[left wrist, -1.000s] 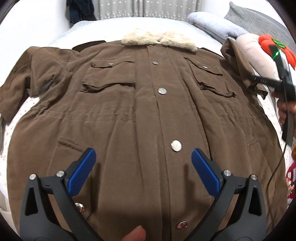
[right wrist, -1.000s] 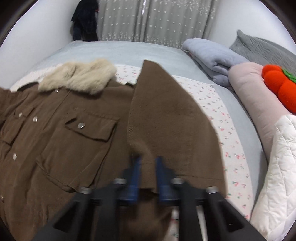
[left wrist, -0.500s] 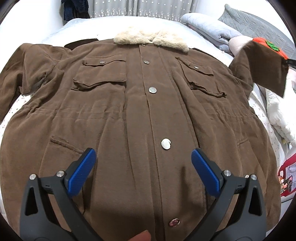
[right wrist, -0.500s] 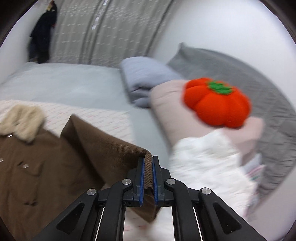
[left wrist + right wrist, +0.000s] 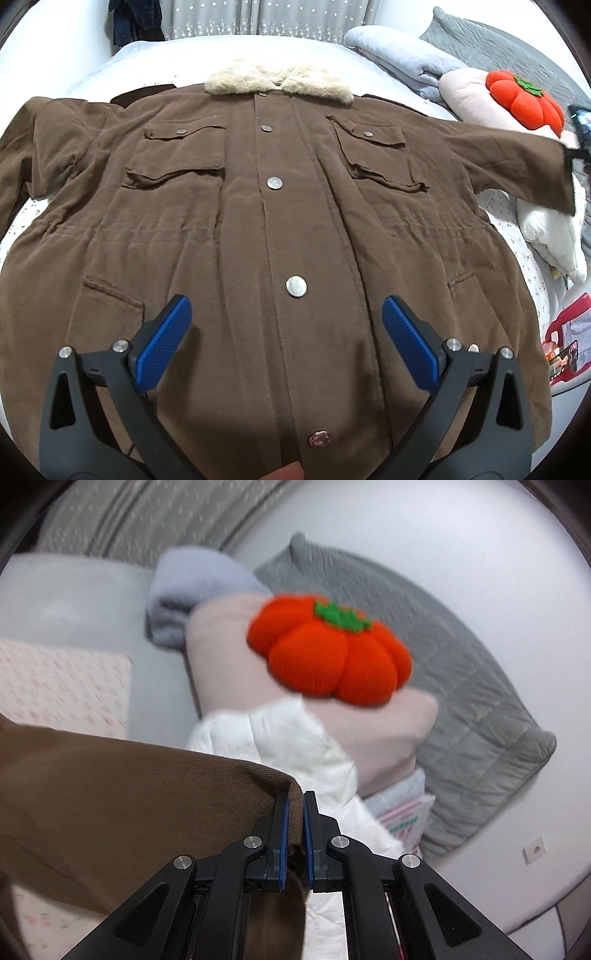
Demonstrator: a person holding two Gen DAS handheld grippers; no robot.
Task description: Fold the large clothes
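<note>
Brown coat (image 5: 288, 229) lies buttoned and face-up on the bed (image 5: 229, 48), spread ahead of and beneath the left gripper (image 5: 286, 332), whose jaws stand wide and hold nothing. Off to its right, the right gripper (image 5: 293, 808) has its jaws clamped on the sleeve's cuff (image 5: 280, 786), stretched outward. Sleeve-straightening looks like the step in hand; next, probably carry that sleeve across the chest.

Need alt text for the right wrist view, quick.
The right hand-held gripper is shut on the cuff end of a brown coat sleeve, held up off the bed. Beyond it, blurred, an orange pumpkin cushion sits on a pink pillow beside a grey quilt.
</note>
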